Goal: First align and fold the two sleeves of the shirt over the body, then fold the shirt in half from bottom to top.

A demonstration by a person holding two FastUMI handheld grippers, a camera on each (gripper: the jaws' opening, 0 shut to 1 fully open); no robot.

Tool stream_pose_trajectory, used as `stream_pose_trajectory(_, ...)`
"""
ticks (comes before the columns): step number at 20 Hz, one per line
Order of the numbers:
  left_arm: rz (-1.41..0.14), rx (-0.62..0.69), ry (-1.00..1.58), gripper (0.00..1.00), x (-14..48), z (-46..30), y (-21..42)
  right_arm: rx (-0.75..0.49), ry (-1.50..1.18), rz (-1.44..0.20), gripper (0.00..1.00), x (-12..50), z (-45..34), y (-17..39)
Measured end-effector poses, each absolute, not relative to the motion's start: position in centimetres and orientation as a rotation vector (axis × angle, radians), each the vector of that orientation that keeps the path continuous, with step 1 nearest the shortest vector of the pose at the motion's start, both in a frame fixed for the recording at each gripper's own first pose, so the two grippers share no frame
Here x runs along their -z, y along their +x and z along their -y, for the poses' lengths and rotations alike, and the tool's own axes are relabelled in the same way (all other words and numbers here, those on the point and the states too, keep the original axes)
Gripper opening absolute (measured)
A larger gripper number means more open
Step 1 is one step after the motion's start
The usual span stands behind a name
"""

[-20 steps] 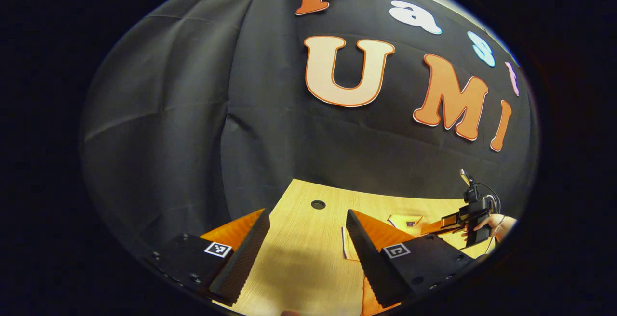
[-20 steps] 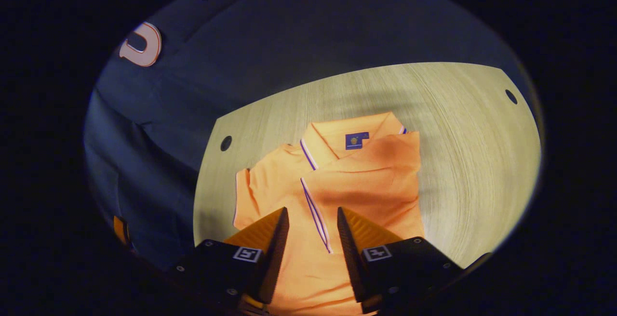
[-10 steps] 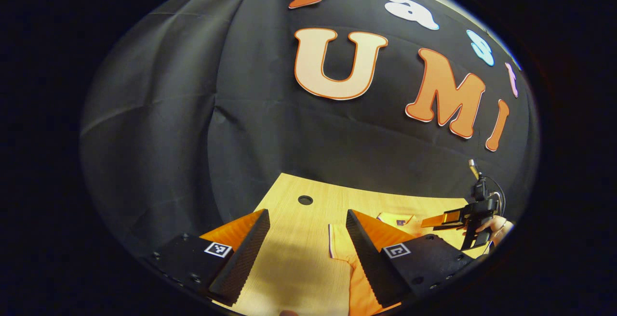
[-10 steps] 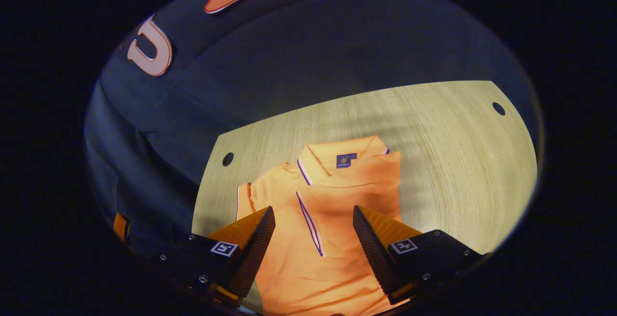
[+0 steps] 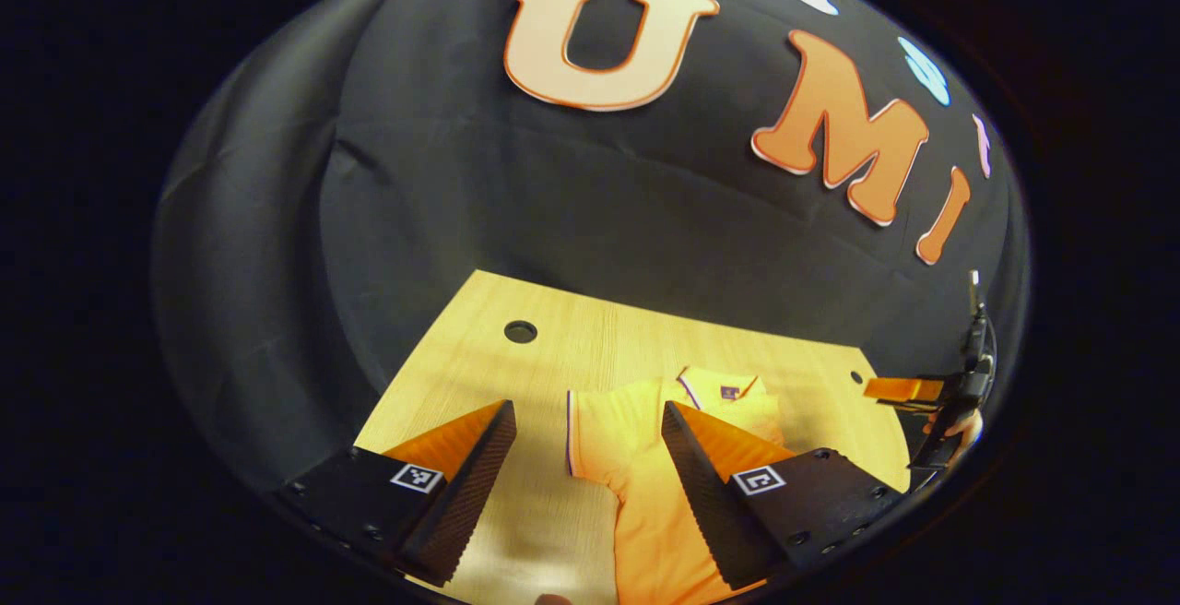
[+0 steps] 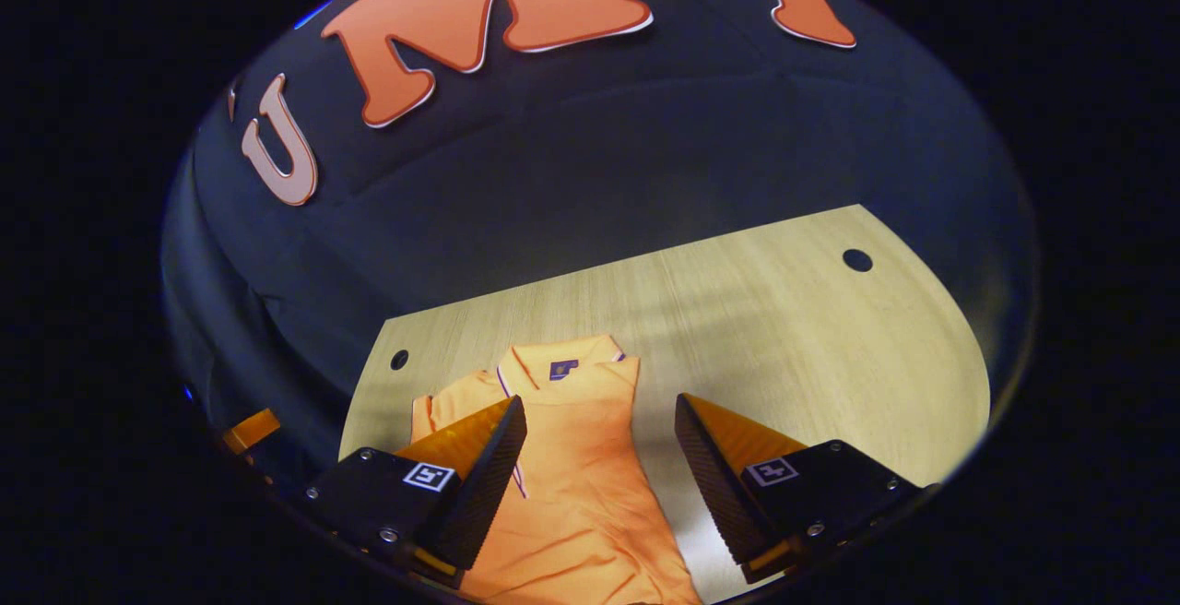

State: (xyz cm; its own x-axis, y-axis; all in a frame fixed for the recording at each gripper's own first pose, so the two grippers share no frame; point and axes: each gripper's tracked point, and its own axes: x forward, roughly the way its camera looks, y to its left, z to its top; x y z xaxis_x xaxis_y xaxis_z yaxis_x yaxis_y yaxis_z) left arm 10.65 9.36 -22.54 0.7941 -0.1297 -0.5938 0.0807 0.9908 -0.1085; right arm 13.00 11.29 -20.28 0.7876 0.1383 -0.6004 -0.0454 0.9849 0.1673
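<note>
Orange shirt lies near the table's back edge — one sleeve folded over the body, the other still spread. Left gripper and right gripper hover agape, empty — bottom-to-top fold remains.

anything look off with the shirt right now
The orange shirt lies lopsided: one sleeve is folded over the body, while the other sleeve sticks out flat on the table. Nothing looks damaged.

Orange shirt flat on wooden table; right gripper above it, fingers spread.
</note>
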Motion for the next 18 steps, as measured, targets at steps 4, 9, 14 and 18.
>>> stream_pose_trajectory(4,-0.817,0.15,-0.05,0.98,26.8,-7.9,13.0,-0.07,0.154,-0.651,0.99,20.0,-6.8,11.6)
stream_pose_trajectory(9,-1.066,0.06,-0.113,0.98,34.0,-8.8,15.6,-0.065,0.213,-0.68,0.99,20.6,-3.3,9.5)
stream_pose_trajectory(14,-1.238,-0.044,-0.138,0.98,39.8,-10.8,16.6,-0.069,0.263,-0.718,0.99,21.8,-1.4,7.1)
stream_pose_trajectory(18,-1.283,-0.033,-0.081,0.98,41.6,-10.3,16.9,-0.055,0.269,-0.74,0.99,22.6,-0.1,6.8)
